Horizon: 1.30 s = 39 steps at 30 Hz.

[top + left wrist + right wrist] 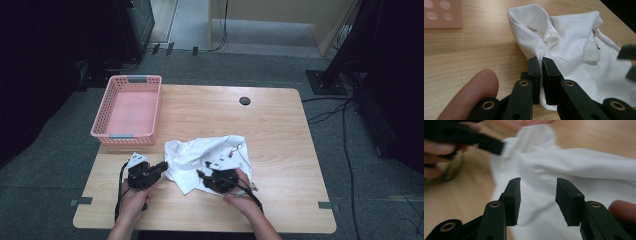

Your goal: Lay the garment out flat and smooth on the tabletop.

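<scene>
Pinching white cloth [574,45] w/ left tool [541,61]; right tool [537,187] agape.

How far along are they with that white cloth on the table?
Early on. The white cloth lies crumpled on the table, nothing folded. In hand: the left tool pinches one edge; the right tool hangs open over it. The pink basket stands empty; whether the cloth goes there is unclear.

Dim room, lit tabletop, motion blur in right gripper view
</scene>
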Available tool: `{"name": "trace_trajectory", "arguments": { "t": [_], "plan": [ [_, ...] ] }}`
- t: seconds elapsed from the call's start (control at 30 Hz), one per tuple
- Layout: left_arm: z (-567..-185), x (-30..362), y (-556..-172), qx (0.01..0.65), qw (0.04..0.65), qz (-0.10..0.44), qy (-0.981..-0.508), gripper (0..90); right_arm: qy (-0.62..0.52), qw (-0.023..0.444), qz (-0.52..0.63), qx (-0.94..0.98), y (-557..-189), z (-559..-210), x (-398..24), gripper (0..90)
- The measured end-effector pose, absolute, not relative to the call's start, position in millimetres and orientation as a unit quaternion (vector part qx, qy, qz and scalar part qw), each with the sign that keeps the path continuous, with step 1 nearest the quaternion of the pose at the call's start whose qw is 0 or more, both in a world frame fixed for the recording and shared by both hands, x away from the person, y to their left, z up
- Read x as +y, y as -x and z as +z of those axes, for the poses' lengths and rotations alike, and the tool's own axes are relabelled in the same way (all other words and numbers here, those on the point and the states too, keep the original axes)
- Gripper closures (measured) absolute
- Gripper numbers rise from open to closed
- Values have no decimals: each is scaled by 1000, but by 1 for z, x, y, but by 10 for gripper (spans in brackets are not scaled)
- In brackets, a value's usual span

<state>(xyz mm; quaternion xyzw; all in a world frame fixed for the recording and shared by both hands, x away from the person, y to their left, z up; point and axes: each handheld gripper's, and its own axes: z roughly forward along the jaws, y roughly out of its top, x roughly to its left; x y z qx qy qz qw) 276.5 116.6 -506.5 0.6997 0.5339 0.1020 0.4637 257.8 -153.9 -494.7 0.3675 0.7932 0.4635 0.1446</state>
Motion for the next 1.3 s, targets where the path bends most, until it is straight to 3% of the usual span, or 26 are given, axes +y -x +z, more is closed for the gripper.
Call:
{"name": "trace_trajectory", "arguments": {
  "t": [0.03,0.3,0.47,0.5,0.67,0.87,1.17,1.2,1.23,1.3],
  "plan": [
    [-508,117,-277,537,464,98,-697,858,-336,118,458,814,-253,-501,-133,551],
    [-510,118,-279,539,466,93,-695,858,-310,115,409,851,-248,-523,-102,563],
    [-514,119,-281,546,469,85,-689,854,-298,141,395,858,-244,-528,-101,887],
    [-514,119,-280,546,469,84,-689,854,-302,143,391,858,-244,-528,-102,900],
    [-516,122,-280,548,467,87,-689,848,-304,146,403,851,-245,-521,-110,900],
    [-519,130,-278,551,457,90,-692,845,-373,141,468,789,-261,-497,-148,900],
    [-524,142,-274,557,444,97,-696,837,-529,203,484,667,-289,-483,-237,900],
    [-524,143,-274,559,443,97,-694,748,-550,210,471,657,-291,-486,-249,900],
    [-524,145,-274,563,442,99,-691,748,-550,210,471,657,-291,-486,-249,900],
    [-522,149,-274,571,446,105,-681,631,-536,187,484,666,-289,-488,-254,873]
  ]
}}
